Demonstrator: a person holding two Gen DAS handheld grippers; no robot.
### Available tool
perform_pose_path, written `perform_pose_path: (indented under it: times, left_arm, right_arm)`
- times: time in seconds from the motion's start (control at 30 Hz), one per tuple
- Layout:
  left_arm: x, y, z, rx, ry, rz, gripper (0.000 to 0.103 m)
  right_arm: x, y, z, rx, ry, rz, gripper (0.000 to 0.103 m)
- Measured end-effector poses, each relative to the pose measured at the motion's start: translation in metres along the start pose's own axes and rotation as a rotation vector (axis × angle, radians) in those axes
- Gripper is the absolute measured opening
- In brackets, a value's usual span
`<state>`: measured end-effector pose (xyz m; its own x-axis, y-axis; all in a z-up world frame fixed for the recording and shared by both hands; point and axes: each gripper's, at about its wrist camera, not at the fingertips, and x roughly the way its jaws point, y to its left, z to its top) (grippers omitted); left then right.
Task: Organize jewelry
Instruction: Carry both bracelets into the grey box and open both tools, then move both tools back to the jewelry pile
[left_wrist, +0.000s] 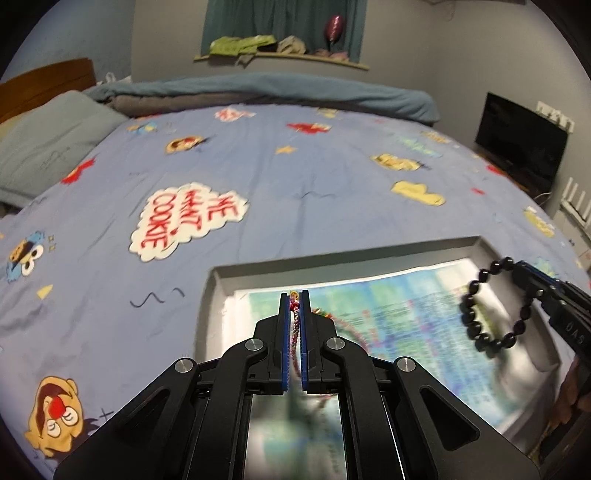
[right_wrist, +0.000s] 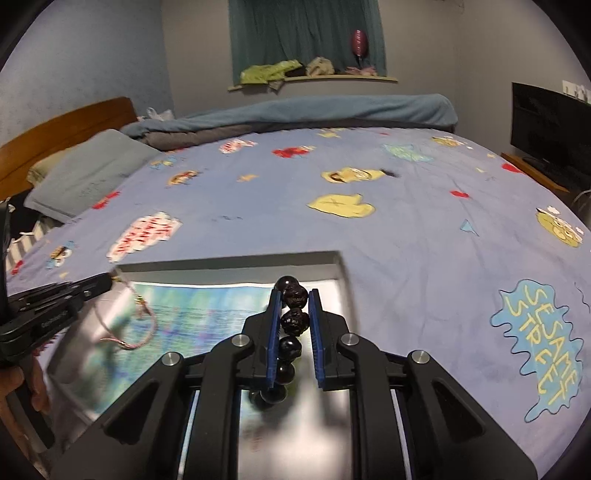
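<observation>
I have the left gripper (left_wrist: 294, 295) with its jaws clamped on a thin braided bracelet (left_wrist: 295, 325) and the right gripper (right_wrist: 294, 293) with its jaws clamped on a black bead bracelet (right_wrist: 293, 317), both hanging above the grey tray (left_wrist: 369, 253) on the bed (left_wrist: 295, 166). Neither piece is set down yet, so I judge the sorting hardly begun. The tray's raised rim is the edge to clear, and the bedsheet around it lies open.
</observation>
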<state>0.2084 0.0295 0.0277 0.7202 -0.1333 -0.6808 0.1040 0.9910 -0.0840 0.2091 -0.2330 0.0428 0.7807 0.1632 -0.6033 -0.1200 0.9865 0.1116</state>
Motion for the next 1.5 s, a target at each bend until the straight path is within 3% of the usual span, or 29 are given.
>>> perform_pose_path:
  times: [0.37, 0.4, 0.43, 0.47, 0.5, 0.57, 0.7, 0.77, 0.93, 1.13, 1.5]
  left_arm:
    - [0.014, -0.014, -0.005, 0.087, 0.030, 0.082, 0.006]
    - [0.014, -0.013, -0.006, 0.082, 0.033, 0.082, 0.009]
    - [0.014, -0.012, -0.006, 0.078, 0.033, 0.081, 0.019]
    - [0.013, -0.012, -0.006, 0.075, 0.026, 0.081, 0.026]
    - [0.010, -0.012, -0.007, 0.073, 0.014, 0.081, 0.036]
    - [0.004, -0.012, -0.007, 0.080, -0.018, 0.084, 0.039]
    - [0.001, -0.014, -0.009, 0.083, -0.016, 0.089, 0.041]
    - [-0.002, -0.013, -0.011, 0.079, -0.018, 0.089, 0.046]
    - [-0.026, -0.013, -0.011, 0.065, -0.075, 0.093, 0.070]
    - [-0.056, -0.014, -0.015, 0.062, -0.112, 0.122, 0.090]
    - [-0.118, -0.008, -0.042, 0.048, -0.115, 0.099, 0.094]
  right_arm:
    - [0.018, 0.005, -0.009, -0.025, 0.067, 0.015, 0.015]
    - [0.017, 0.006, -0.009, -0.024, 0.069, 0.018, 0.016]
    - [0.017, 0.006, -0.009, -0.023, 0.067, 0.021, 0.017]
    - [0.016, 0.006, -0.009, -0.021, 0.060, 0.023, 0.019]
    - [0.014, 0.006, -0.009, -0.018, 0.052, 0.022, 0.029]
    - [0.010, 0.006, -0.008, -0.007, 0.035, 0.043, 0.040]
    - [0.002, 0.008, -0.006, 0.001, 0.019, 0.061, 0.040]
    - [-0.003, 0.008, -0.006, -0.003, 0.010, 0.060, 0.047]
    - [-0.024, 0.008, -0.004, 0.009, -0.021, 0.070, 0.068]
    - [-0.058, 0.009, -0.005, 0.016, -0.069, 0.084, 0.096]
    - [-0.122, 0.009, -0.022, -0.001, -0.077, 0.096, 0.098]
